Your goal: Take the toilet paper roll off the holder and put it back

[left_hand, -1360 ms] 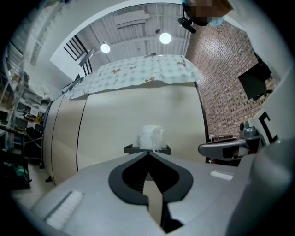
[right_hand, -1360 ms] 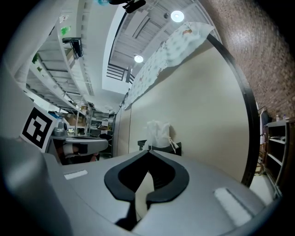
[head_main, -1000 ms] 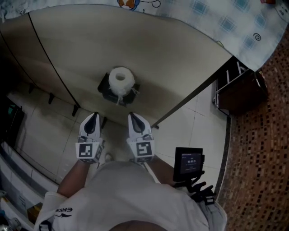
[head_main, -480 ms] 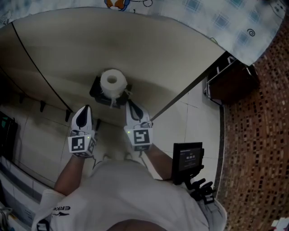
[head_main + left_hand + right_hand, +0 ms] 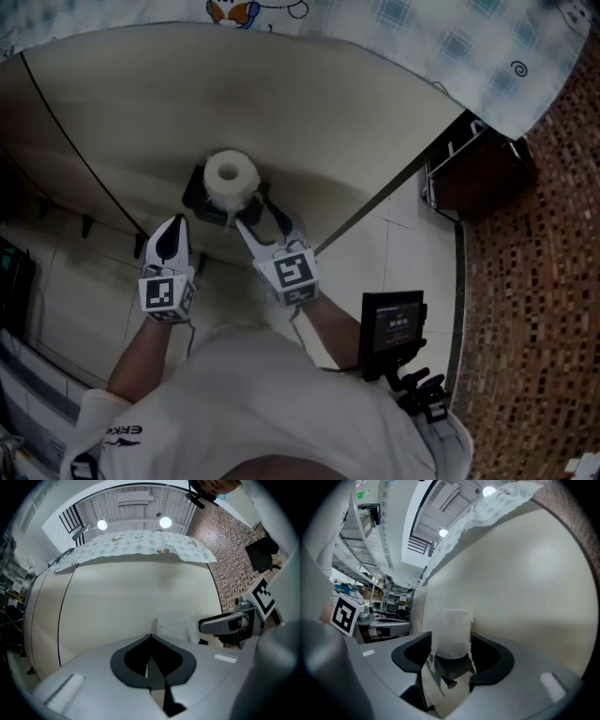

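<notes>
Two claws face the beige wall panel (image 5: 328,122). The right claw (image 5: 251,206) has its jaws spread, having just been opening, and the toilet paper roll (image 5: 230,175) stands between them. The pads flank the roll without clamping it. The roll sits upright on its black holder (image 5: 197,195), which is fixed to the panel, and a loose paper strip (image 5: 472,660) hangs from it. The left claw (image 5: 174,227) has its jaws pressed together with nothing between them. It is just left of the holder and nearer than the roll.

Toilet roll (image 5: 230,174) upright on black holder (image 5: 194,193), against beige panel (image 5: 328,122).
</notes>
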Available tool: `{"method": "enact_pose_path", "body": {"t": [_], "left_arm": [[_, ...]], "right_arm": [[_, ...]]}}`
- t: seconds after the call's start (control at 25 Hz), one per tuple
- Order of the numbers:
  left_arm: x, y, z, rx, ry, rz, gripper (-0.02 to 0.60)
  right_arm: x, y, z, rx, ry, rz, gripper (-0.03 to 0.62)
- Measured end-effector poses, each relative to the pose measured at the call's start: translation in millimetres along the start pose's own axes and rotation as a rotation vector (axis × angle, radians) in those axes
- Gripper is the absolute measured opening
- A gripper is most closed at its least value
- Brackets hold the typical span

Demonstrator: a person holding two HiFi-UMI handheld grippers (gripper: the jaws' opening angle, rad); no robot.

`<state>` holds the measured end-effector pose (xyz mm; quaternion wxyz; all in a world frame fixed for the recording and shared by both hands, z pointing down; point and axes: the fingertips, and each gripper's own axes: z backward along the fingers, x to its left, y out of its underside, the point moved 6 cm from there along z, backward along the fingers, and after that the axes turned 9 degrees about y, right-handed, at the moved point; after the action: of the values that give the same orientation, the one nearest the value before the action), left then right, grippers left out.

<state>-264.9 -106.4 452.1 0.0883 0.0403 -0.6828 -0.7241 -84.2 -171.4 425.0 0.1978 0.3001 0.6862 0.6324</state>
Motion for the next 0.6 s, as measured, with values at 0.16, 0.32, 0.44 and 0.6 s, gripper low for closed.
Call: {"method": "enact_pose_path", "body": {"t": [0.16,0.32,0.44,0.6], "left_arm": [[5,0,-5,-0.008,0.0,-0.006,0.002],[12,-1,-9,-0.014,-0.006,-0.009,0.002],[15,-3,-9,-0.011,-0.014,-0.008,0.002],[20,-4,-7,-0.026,-0.025,-0.011,0.002]], "right_arm": [[4,-4,-20,0.049,-0.061,0.05,0.387],[2,-10,-43,0.088,-0.075,0.068,0.457],[-2,-19,-55,0.094,-0.074,0.068,0.475],[-1,-30,-62,0.109,-0.086,0.084,0.499]]}}
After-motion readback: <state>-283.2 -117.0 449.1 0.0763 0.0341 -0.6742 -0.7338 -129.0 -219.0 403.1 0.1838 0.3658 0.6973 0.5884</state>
